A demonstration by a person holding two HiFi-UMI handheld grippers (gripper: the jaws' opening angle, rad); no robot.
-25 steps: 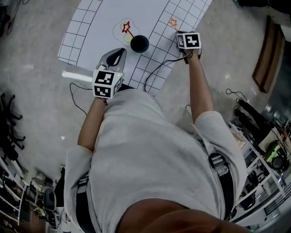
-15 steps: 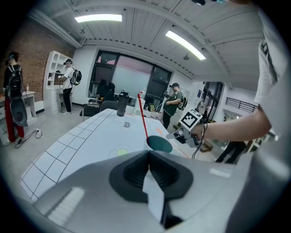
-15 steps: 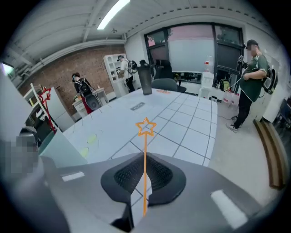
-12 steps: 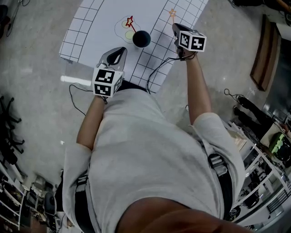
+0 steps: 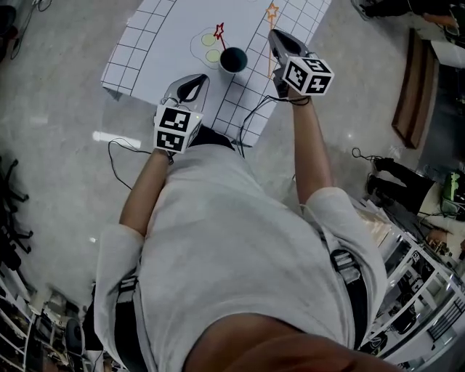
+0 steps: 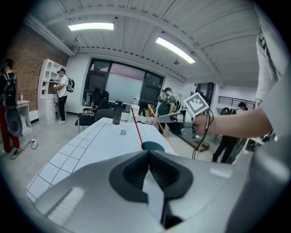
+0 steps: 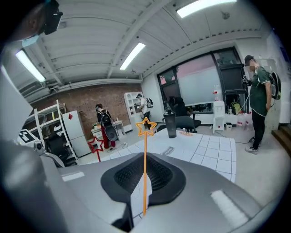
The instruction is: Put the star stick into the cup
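Observation:
A dark cup (image 5: pixel 232 59) stands on the white gridded mat (image 5: pixel 145 43), and a red star stick (image 5: pixel 219 31) leans out of it. My right gripper (image 5: pixel 278 45) is shut on an orange star stick (image 5: pixel 272 12) just right of the cup and holds it above the mat. In the right gripper view the orange stick (image 7: pixel 145 169) runs up between the closed jaws of that gripper (image 7: pixel 144 157), star on top. The left gripper (image 5: pixel 190 89) hovers at the table's near edge, shut and empty. In its own view the left gripper (image 6: pixel 148 152) looks at the cup (image 6: pixel 153 146).
Two pale yellow discs (image 5: pixel 211 47) lie on the mat left of the cup. A dark bottle (image 6: pixel 117 113) stands at the table's far end. Black cables (image 5: pixel 251 112) hang over the near edge. People, shelves and chairs (image 6: pixel 97 113) stand around the room.
My right gripper has lifted the orange star stick off the mat and tipped it more upright beside the cup. The left gripper has stayed at the table edge.

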